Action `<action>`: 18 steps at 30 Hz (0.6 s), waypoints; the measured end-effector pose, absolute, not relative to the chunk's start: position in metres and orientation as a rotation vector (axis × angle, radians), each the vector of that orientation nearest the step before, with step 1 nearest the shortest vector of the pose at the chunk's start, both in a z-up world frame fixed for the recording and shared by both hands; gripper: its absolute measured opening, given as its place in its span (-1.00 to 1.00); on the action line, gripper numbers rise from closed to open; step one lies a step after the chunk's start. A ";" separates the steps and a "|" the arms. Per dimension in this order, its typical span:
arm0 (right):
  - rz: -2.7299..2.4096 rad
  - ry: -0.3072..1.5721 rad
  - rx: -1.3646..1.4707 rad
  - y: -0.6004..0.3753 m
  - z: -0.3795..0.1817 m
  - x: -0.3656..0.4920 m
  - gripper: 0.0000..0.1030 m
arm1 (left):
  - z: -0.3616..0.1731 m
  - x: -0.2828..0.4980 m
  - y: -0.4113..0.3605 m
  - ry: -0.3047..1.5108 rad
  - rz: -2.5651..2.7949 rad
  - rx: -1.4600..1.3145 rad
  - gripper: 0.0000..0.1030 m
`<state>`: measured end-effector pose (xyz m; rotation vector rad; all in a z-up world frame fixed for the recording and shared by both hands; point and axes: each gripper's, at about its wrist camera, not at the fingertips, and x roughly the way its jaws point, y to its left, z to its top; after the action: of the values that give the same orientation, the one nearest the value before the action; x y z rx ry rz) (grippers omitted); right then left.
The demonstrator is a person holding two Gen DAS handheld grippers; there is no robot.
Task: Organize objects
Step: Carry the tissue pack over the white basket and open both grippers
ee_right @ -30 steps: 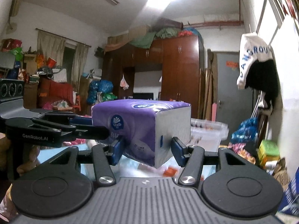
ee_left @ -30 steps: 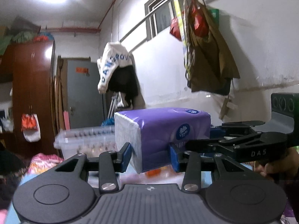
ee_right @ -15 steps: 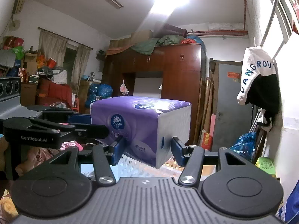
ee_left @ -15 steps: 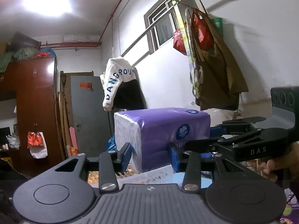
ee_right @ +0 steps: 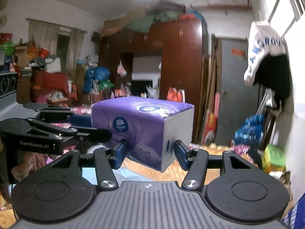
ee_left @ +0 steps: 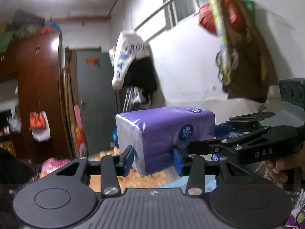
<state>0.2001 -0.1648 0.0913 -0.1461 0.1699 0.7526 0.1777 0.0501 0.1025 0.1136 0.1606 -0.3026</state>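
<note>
A purple Vinda tissue pack (ee_left: 165, 135) is held in the air between both grippers. My left gripper (ee_left: 153, 159) is shut on its near white end, the blue pads pressing both sides. My right gripper (ee_left: 225, 133) comes in from the right in the left wrist view and clamps the pack's other end. In the right wrist view the same pack (ee_right: 141, 127) sits between my right gripper's (ee_right: 150, 153) blue pads, with the left gripper (ee_right: 80, 126) reaching in from the left.
A wooden wardrobe (ee_right: 181, 72) and a grey door (ee_left: 95, 99) stand behind. Clothes and bags (ee_left: 238, 43) hang on the white wall at the right. An orange patterned surface (ee_right: 207, 164) lies below the pack. Piled household clutter (ee_right: 49, 80) fills the far left.
Both grippers have carried the pack together while the cameras swung; the clear plastic bin seen below earlier is out of view, and an orange patterned surface now shows beneath the pack.
</note>
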 end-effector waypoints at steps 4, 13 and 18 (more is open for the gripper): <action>0.731 0.238 -0.147 -0.157 0.076 0.218 0.13 | 0.090 0.203 0.051 0.236 -0.278 0.107 -0.07; 0.673 0.278 -0.183 -0.148 0.080 0.224 0.13 | 0.088 0.228 0.047 0.297 -0.226 0.112 -0.02; 0.659 0.318 -0.199 -0.142 0.080 0.237 0.14 | 0.084 0.243 0.047 0.339 -0.217 0.111 -0.01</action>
<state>0.2370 -0.1423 0.0797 -0.1991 0.3181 0.6594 0.2432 0.0467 0.0835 0.1113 0.3388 -0.2172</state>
